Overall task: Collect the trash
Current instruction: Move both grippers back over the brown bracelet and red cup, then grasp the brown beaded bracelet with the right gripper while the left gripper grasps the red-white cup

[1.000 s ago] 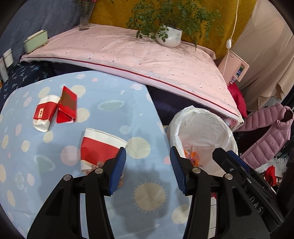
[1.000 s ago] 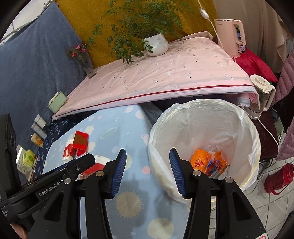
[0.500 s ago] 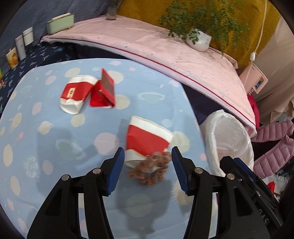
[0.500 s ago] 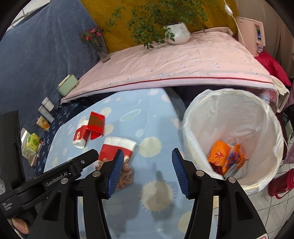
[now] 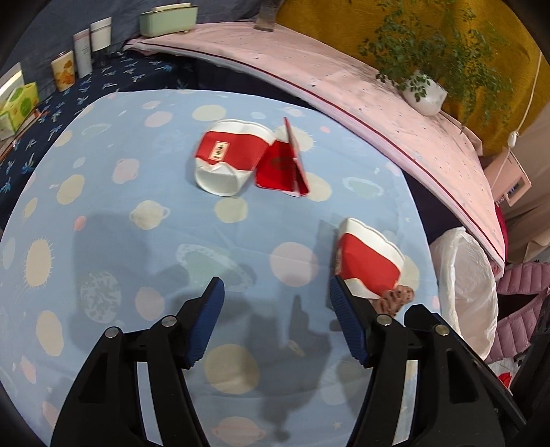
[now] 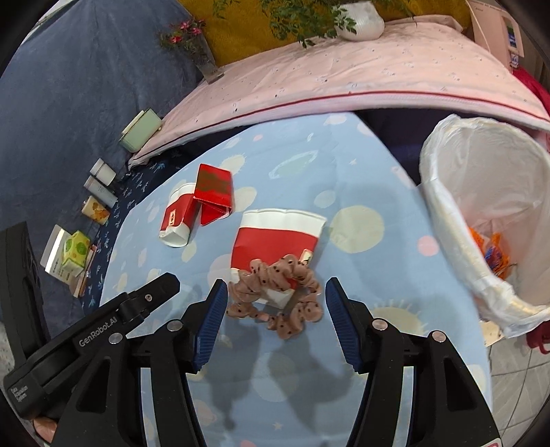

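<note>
A crushed red and white paper cup lies on the blue planet-print tablecloth, with a pink dotted scrunchie over its lower end. My right gripper hovers just short of the scrunchie, jaws opening, nothing between the pads. In the left wrist view the same cup lies beside the right finger of my left gripper, whose jaws are opening over bare cloth. Farther off lie a second crushed cup and a red folded carton. The white-lined bin holds orange wrappers.
A pink quilt with a potted plant lies behind the table. Jars, a green box and a tissue box stand along the dark blue cloth at the left. A pink jacket hangs beyond the bin.
Both grippers swung left, away from the bin and over the tablecloth, sinking toward it. Their jaws widened. The cup with the scrunchie came in front of the right gripper.
</note>
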### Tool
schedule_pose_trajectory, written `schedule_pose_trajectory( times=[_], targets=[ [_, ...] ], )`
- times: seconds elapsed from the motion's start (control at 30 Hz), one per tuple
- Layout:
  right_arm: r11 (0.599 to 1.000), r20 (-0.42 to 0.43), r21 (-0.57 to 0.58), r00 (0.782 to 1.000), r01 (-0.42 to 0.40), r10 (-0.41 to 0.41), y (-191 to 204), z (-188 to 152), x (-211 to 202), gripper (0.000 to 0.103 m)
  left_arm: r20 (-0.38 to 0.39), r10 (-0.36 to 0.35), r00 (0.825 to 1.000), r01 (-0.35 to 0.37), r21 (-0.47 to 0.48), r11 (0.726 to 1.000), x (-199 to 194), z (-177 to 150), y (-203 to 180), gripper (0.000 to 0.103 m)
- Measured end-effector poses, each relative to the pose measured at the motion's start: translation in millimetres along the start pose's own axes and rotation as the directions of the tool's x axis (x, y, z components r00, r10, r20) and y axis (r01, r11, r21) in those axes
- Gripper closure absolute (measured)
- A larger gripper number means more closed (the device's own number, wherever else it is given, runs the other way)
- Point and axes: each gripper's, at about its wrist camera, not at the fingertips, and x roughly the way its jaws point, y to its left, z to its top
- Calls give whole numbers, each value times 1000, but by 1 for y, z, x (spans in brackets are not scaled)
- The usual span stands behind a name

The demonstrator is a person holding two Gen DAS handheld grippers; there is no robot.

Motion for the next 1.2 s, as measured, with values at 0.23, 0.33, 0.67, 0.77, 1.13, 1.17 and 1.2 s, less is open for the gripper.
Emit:
schedule_pose_trajectory(
  times=[0.23,0.33,0.67,0.77,1.13,1.17,1.2],
  targets=[
    [999,-30,50,1000,3,-2,7,2,21,45,-9,16,1000,-17,-33,999,3,1,22,41],
    [998,-41,51,999,26,-23,8,4,29,45,-12,17,1000,-18,-35,999,5,2,25,41],
    [1000,-59,14,998,25,-25,5,-3,31,85,-27,1,1000,-2,-15,1000,11,3,15,41],
    [1000,-50,13,999,21,-20,1,-5,26,89,-33,-17,999,17,7,1000,13,2,3,40],
    [997,23,68,998,49,-50,-35,6,-3,89,-73,-87,994,94,98,991,31,-2,-57,30],
    [996,26,73,998,51,-53,-39,7,-4,89,-82,-91,993,99,101,990,34,-2,-61,30],
    [996,28,78,998,53,-55,-41,8,-6,89,-90,-92,992,101,101,990,38,-2,-64,30]
  ],
)
